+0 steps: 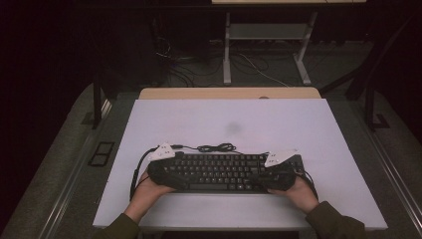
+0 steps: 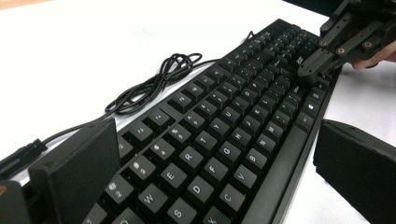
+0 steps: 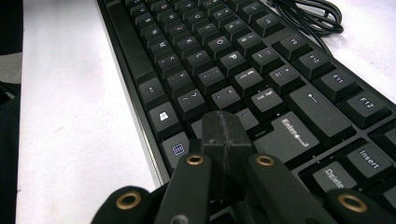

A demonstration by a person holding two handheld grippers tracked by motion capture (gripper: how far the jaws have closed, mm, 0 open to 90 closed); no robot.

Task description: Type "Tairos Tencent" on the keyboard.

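A black keyboard (image 1: pixel 219 172) lies on the white table (image 1: pixel 229 119), near its front edge. Its cable (image 1: pixel 216 148) is coiled just behind it. My left gripper (image 2: pixel 217 140) is open, and its two jaws straddle the keyboard's left end from back to front. The front jaw stands slightly clear of the keyboard's edge. In the high view a hand holds this left gripper (image 1: pixel 171 174) low over the keys. My right gripper (image 3: pixel 226 133) is shut with nothing in it, its tip on the keys left of Enter. The right gripper (image 2: pixel 322 60) also appears at the keyboard's far end.
The coiled cable (image 2: pixel 154 81) runs off the keyboard's back edge to a plug (image 2: pixel 23 151) near the left jaw. Bare white tabletop (image 1: pixel 234 124) stretches behind the keyboard. Beyond the table, a desk frame (image 1: pixel 268 45) and loose cables lie on the dark floor.
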